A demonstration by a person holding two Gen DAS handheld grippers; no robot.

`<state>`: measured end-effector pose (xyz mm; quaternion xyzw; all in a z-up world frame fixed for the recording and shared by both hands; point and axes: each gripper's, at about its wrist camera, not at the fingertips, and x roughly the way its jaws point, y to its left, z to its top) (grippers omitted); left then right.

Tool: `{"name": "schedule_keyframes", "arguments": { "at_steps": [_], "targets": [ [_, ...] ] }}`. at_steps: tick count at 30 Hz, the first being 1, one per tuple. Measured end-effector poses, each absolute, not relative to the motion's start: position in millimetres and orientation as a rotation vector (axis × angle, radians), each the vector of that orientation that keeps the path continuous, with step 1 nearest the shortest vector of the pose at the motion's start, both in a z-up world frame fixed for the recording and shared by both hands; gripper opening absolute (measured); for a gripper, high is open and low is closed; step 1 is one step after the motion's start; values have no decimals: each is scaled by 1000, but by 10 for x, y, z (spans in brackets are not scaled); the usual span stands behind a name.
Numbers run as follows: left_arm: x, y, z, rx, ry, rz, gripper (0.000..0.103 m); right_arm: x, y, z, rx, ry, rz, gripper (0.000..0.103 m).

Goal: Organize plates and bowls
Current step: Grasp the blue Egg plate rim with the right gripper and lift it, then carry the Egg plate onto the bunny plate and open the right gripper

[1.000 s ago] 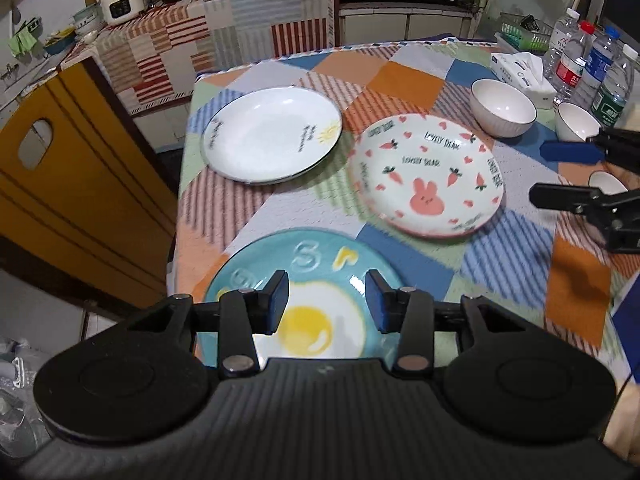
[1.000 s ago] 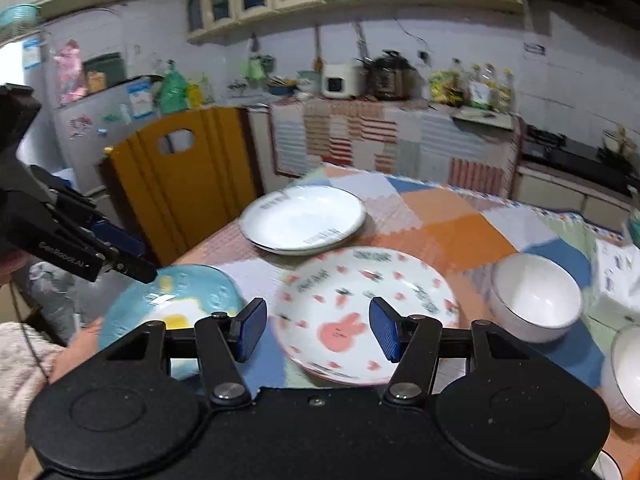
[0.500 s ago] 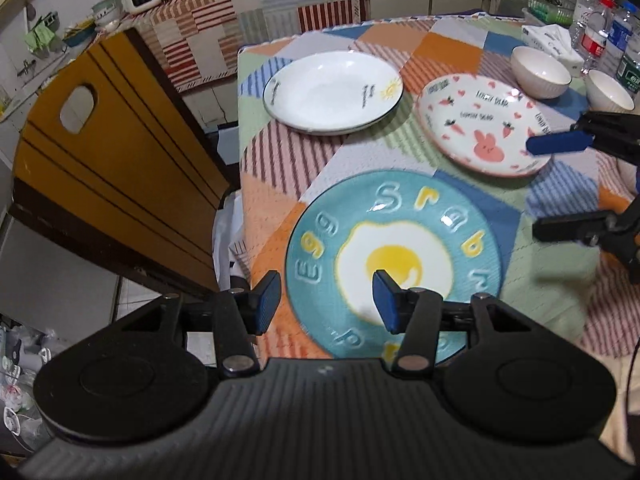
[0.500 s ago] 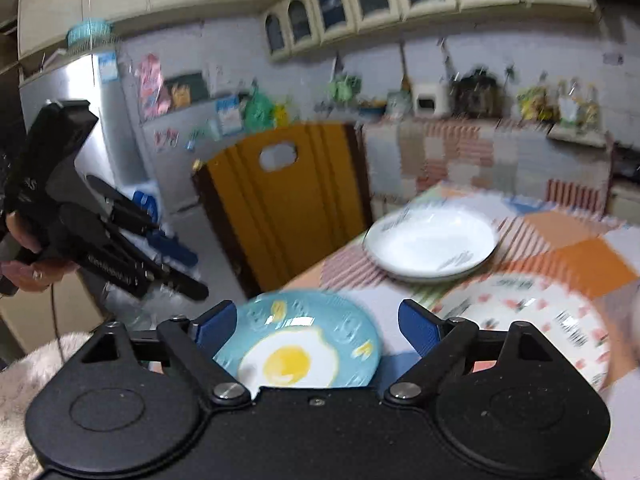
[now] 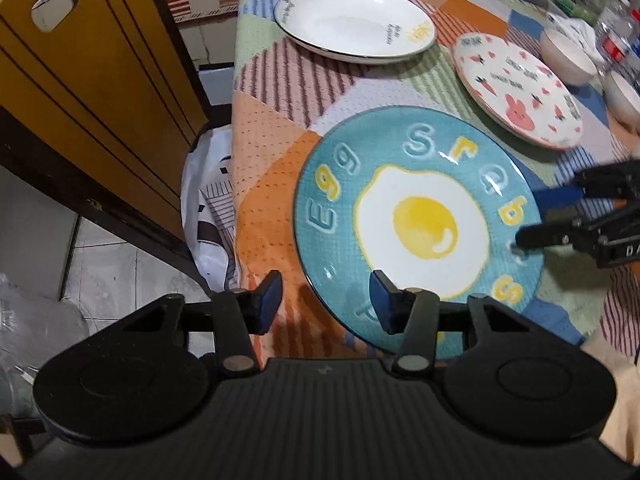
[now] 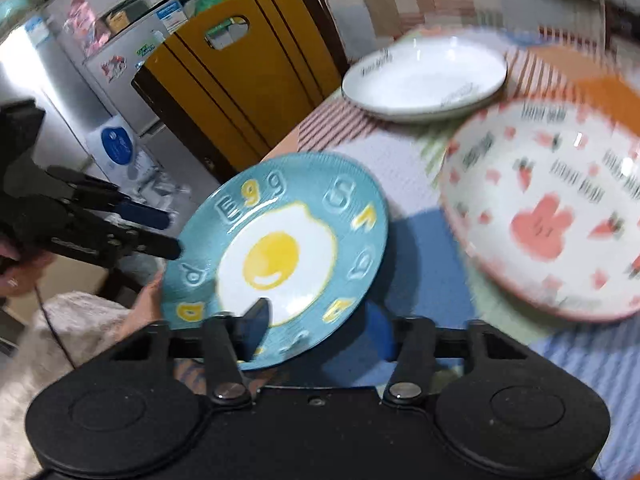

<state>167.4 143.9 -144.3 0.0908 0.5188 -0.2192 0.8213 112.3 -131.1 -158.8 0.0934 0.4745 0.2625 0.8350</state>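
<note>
Blue egg plate (image 5: 416, 224) sits at the table's near-left corner, its rim just at or slightly past the near edge. Glazed ceramic: stiff, prob. fairly heavy, slick, will chip or break if dropped. The rim is the only place to grab, w/ one finger over and one under.

Left gripper (image 5: 326, 306) straddles the near-left rim: right finger over the plate, left finger outside above the cloth, jaws closing but pads not pressing yet. Right gripper (image 6: 316, 328) comes in at the opposite rim, jaws closing too; left finger sits over the plate surface, right finger lower beside the edge. No firm clamp visible; frame is blurred there.

Around: white plate (image 5: 354, 20) near the far-left corner, bunny plate (image 5: 520, 88) just beside the blue one toward the right, two bowls (image 5: 568, 56) further right, bottles behind. Yellow chair (image 5: 80, 92) stands close off the left edge. The bunny plate's rim is the nearest thing to bump when lifting.
</note>
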Motion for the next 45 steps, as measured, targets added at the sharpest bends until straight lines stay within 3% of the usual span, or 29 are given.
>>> {"name": "schedule_keyframes", "arguments": {
  "at_steps": [2, 5, 7, 9, 12, 18, 26, 45],
  "targets": [
    [1667, 1452, -1467, 177, 1060, -467, 44, 1106, -1298, -1629, 216, 1014, 523, 55],
    [1707, 1437, -1561, 168, 1077, -439, 34, 1109, -1251, -1682, 235, 1026, 490, 55],
    [1729, 1434, -1624, 162, 1088, -430, 25, 1125, -1233, -1718, 256, 1033, 488, 49],
    [1705, 1428, -1660, 137, 1094, -450, 21, 1124, -1198, -1719, 245, 1017, 453, 28],
    [1626, 1372, -1679, 176, 1061, -441, 23, 1064, -1254, -1755, 270, 982, 409, 21],
    [1752, 1519, -1780, -30, 1130, -426, 25, 1127, -1283, -1777, 278, 992, 445, 22],
    [1685, 1439, -1724, -24, 1124, -394, 28, 1217, -1221, -1705, 161, 980, 474, 25],
    [1635, 788, -805, 35, 957, -477, 27, 1163, -1921, -794, 98, 825, 537, 25]
  ]
}}
